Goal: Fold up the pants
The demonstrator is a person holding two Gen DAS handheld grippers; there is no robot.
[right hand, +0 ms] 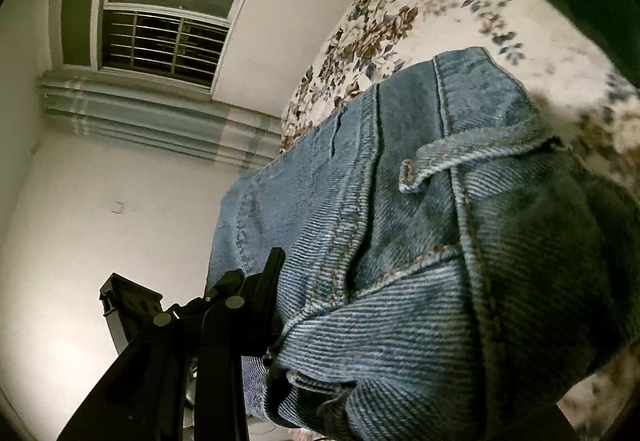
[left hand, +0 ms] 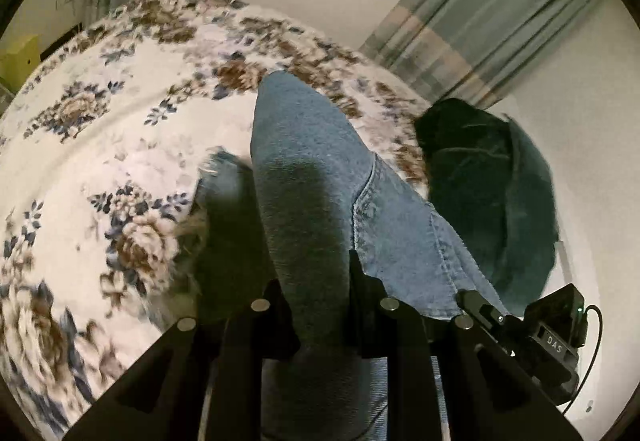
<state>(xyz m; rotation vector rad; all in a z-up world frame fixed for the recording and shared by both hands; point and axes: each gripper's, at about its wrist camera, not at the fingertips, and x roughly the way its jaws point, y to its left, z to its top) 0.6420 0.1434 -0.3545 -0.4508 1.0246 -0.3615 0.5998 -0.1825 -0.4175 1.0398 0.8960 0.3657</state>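
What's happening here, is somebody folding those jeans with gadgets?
Yes. A person is working with two handheld grippers, folding a pair of blue jeans over a bed with a floral bedspread. The left gripper is clamped on a fold of denim. The right gripper grips the jeans near the waistband, where a belt loop shows. The jeans hang lifted between the two. A dark garment lies at the bed's edge.
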